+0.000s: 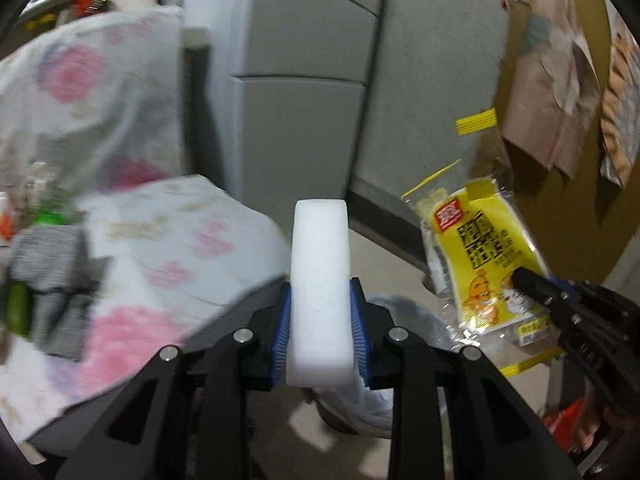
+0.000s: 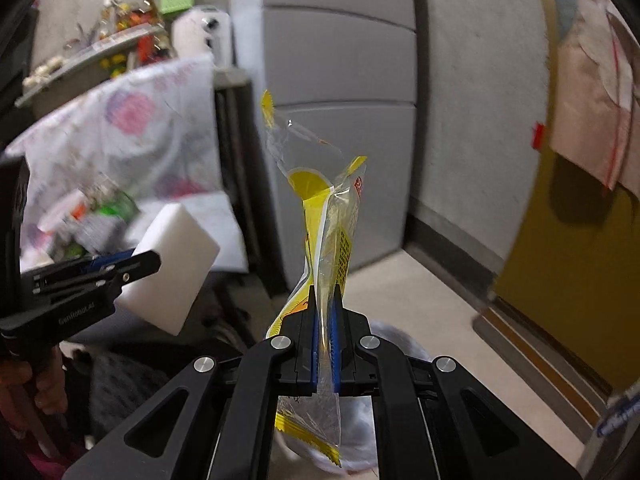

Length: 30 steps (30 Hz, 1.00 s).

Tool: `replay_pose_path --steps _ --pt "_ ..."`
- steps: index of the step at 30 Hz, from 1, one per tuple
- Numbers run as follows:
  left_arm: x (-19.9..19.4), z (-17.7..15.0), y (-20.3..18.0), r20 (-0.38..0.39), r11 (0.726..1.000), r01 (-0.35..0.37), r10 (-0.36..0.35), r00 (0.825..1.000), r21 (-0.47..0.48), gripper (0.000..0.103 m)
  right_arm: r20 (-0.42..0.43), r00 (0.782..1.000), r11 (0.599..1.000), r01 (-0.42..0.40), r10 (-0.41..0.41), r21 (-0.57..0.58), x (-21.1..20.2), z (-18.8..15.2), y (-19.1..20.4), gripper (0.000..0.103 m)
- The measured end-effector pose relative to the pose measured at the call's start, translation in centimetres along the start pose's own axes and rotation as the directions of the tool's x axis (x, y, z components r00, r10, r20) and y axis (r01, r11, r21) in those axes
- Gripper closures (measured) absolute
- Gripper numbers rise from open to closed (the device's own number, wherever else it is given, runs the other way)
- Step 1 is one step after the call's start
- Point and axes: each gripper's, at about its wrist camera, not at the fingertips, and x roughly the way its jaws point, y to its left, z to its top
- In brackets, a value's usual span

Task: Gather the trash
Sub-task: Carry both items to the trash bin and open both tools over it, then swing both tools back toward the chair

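Where grey wall (image 2: 472,120) meets beige floor (image 2: 420,300), mustard door (image 2: 568,272).

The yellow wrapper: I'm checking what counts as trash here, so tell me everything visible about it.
The yellow wrapper is an empty, crinkled plastic snack packet, part clear film, with black print, a red logo and cartoon figures. The right gripper is shut on its lower part, so it stands upright, its lower end hanging below the jaws. It touches nothing else.
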Motion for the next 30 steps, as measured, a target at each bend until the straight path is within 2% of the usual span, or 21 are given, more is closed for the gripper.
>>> replay_pose_path --steps 6,12,13,15,17,18,23,30 --pt "3.4 0.5 -2.4 -0.011 0.995 0.086 -0.086 0.996 0.043 0.076 -0.056 0.998 0.995 0.037 -0.032 0.092 2.3 -2.0 -3.7 0.096" --pt "6.9 0.4 -4.1 -0.090 0.984 0.170 -0.165 0.982 0.046 0.075 -0.152 0.987 0.987 0.065 -0.043 0.144 5.6 -4.1 -6.1 0.093" --pt "7.2 0.4 -4.2 -0.097 0.984 0.170 -0.164 0.982 0.051 0.073 -0.165 0.985 0.986 0.077 -0.053 0.145 6.2 -4.4 -6.3 0.093" --pt "7.7 0.5 -4.2 -0.107 0.983 0.176 -0.169 0.980 0.058 0.057 -0.179 0.981 0.984 0.095 -0.068 0.150 7.1 -4.7 -6.8 0.088" --pt "8.1 0.6 -3.9 -0.109 0.983 0.173 -0.166 0.980 0.055 0.049 -0.188 0.980 0.982 0.101 -0.069 0.162 7.8 -4.9 -7.2 0.071" --pt "8.4 0.6 -3.6 -0.114 0.984 0.172 -0.166 0.979 0.043 0.049 -0.194 0.978 0.981 0.104 -0.071 0.165 8.1 -5.0 -7.4 0.068" --pt "7.5 0.8 -2.1 -0.106 0.990 0.137 -0.134 0.985 0.022 0.049 -0.193 0.978 0.975 0.120 -0.083 0.185 7.8 -4.7 -7.7 0.067" --pt "3.6 0.8 1.9 -0.062 1.000 0.018 -0.018 0.998 -0.006 0.048 -0.064 0.992 0.980 0.116 -0.107 0.162 3.9 -1.1 -5.8 0.067"
